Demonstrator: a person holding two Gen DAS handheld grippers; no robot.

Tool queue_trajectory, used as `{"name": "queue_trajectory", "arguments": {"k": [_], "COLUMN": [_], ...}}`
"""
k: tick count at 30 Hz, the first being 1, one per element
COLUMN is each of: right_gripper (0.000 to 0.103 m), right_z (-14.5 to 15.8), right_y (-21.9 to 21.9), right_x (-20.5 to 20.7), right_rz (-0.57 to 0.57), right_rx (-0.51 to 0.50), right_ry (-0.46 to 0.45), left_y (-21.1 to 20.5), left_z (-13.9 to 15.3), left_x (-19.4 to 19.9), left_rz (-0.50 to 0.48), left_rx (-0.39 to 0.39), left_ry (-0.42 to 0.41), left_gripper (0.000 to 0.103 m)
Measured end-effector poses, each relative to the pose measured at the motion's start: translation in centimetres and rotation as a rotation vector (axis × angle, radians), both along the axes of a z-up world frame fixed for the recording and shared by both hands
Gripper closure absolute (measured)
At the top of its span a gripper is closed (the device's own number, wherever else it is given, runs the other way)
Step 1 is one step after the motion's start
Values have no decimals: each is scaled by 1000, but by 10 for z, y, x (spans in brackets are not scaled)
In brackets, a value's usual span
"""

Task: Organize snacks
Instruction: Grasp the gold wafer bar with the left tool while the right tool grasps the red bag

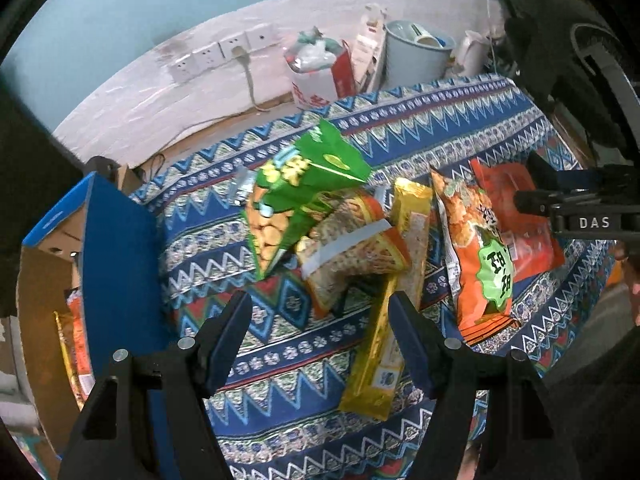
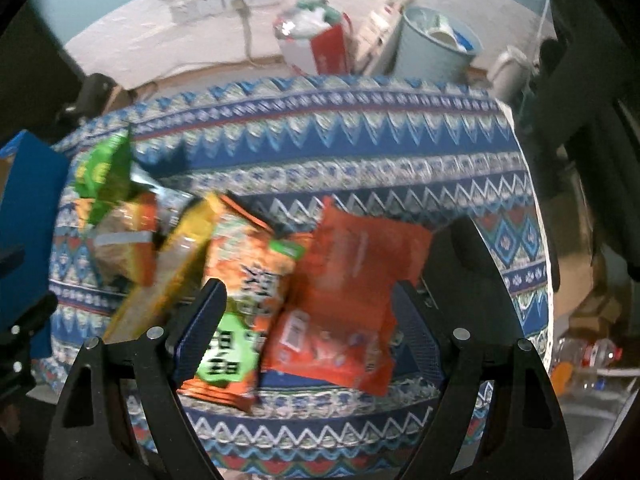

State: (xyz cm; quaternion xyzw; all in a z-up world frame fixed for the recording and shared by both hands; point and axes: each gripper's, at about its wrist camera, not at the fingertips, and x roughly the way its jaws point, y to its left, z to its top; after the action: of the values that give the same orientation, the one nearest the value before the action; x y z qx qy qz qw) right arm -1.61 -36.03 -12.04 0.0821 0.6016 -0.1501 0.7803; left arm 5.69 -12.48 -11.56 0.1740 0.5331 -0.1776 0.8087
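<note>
Several snack bags lie on a patterned tablecloth (image 1: 440,120). A green bag (image 1: 296,192) leans on an orange cracker bag (image 1: 352,252). A long yellow pack (image 1: 392,300) lies beside them, then an orange bag with a green label (image 1: 476,256) and a red bag (image 1: 516,216). My left gripper (image 1: 320,312) is open and empty, hovering near the cracker bag and yellow pack. My right gripper (image 2: 308,300) is open above the orange bag (image 2: 244,276) and the red bag (image 2: 348,296); it also shows in the left wrist view (image 1: 532,184).
A blue cardboard box (image 1: 108,248) with snacks inside stands open at the table's left edge. Behind the table are a wall with sockets (image 1: 224,52), a red-and-white bag (image 1: 320,72), a pale bin (image 1: 416,52) and a white kettle (image 2: 512,68).
</note>
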Motion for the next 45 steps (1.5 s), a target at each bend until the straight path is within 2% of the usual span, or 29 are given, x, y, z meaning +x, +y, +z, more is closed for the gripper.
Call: {"name": "queue_trajectory", "arguments": {"k": [6, 14, 17, 22, 28, 29, 30, 31, 32, 34, 38, 41, 45], "right_gripper": [20, 19, 19, 17, 18, 20, 28, 40, 45, 63, 71, 71, 71], "right_z": [-32, -59, -68, -86, -92, -92, -91, -89, -89, -87, -75, -66, -53], "right_y": [-19, -29, -31, -37, -14, -10, -5, -1, 2, 5, 7, 5, -10], "right_x": [-4, -2, -3, -6, -6, -6, -8, -9, -8, -7, -5, -4, -2], "right_rz": [-47, -63, -61, -96, -10, 7, 21, 44, 54, 67, 78, 73, 58], "right_rx": [22, 41, 28, 75, 7, 10, 12, 7, 13, 34, -32, -98, -108], "right_ry": [68, 116, 126, 122, 112, 107, 102, 97, 93, 84, 73, 67, 46], "left_y": [-14, -29, -33, -45, -57, -59, -61, -63, -66, -78, -89, -93, -94], "left_z": [-27, -55, -62, -78, -96, -98, -99, -101, -100, -101, -99, -96, -83], "left_x": [1, 0, 3, 6, 10, 10, 10, 10, 9, 7, 1, -3, -11], "left_rz": [-18, -32, -32, -42, -48, -49, -53, -58, -67, -84, -104, -107, -125], "left_rx": [1, 6, 14, 35, 54, 55, 55, 54, 56, 40, 83, 69, 50], "left_ry": [87, 166, 177, 195, 207, 202, 200, 197, 174, 175, 117, 123, 103], "left_gripper": [31, 31, 31, 31, 31, 32, 34, 41, 55, 68, 71, 71, 71]}}
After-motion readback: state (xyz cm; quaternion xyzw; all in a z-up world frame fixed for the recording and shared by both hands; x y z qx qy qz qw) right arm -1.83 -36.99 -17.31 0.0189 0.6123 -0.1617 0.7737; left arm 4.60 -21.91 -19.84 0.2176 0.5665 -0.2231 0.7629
